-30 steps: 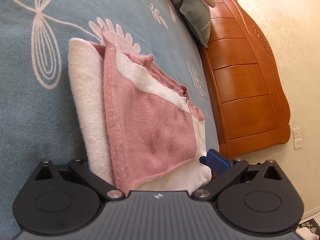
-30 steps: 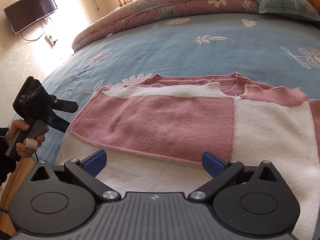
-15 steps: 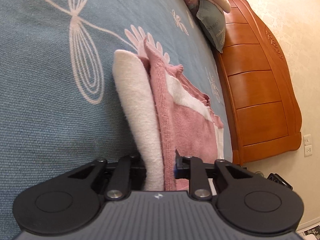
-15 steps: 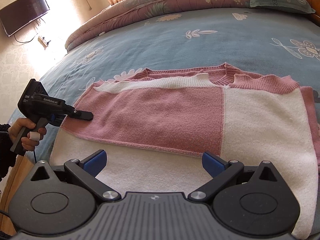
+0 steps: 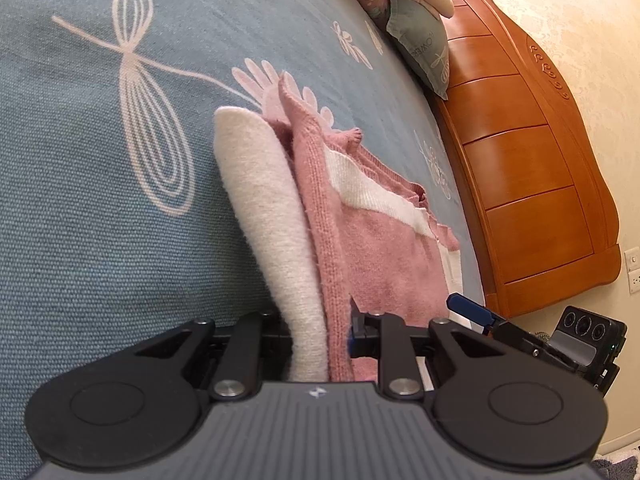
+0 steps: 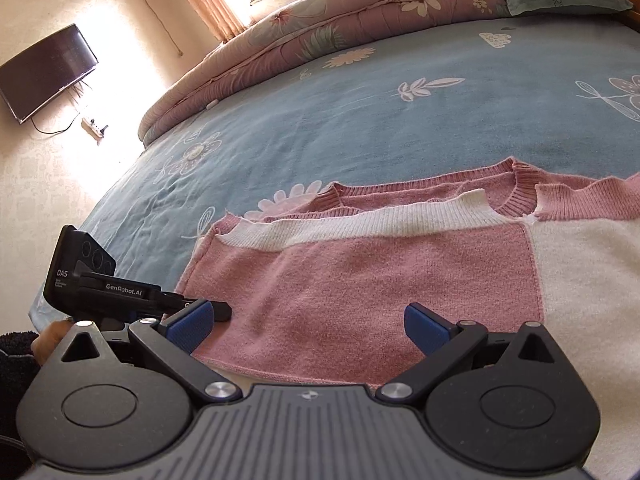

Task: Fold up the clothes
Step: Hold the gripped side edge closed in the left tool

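Observation:
A pink and white knit sweater (image 6: 360, 280) lies folded flat on the blue bedspread (image 6: 360, 120). In the left wrist view its side edge (image 5: 316, 280), white layer and pink layer together, stands pinched between the jaws of my left gripper (image 5: 320, 332), which is shut on it. The right wrist view shows that gripper (image 6: 216, 312) at the sweater's left edge, held by a hand. My right gripper (image 6: 308, 320) hovers open over the sweater's near pink part, nothing between its blue pads (image 6: 424, 324). One of its pads (image 5: 468, 306) shows in the left wrist view.
A wooden headboard (image 5: 540, 184) with a teal pillow (image 5: 420, 40) against it bounds the bed on one side. A rolled floral quilt (image 6: 320, 28) lies along the far edge. A television (image 6: 44, 72) hangs on the wall beyond.
My left gripper went from open to shut on the sweater's side edge. My right gripper slid left toward it and tilted, coming lower over the pink panel.

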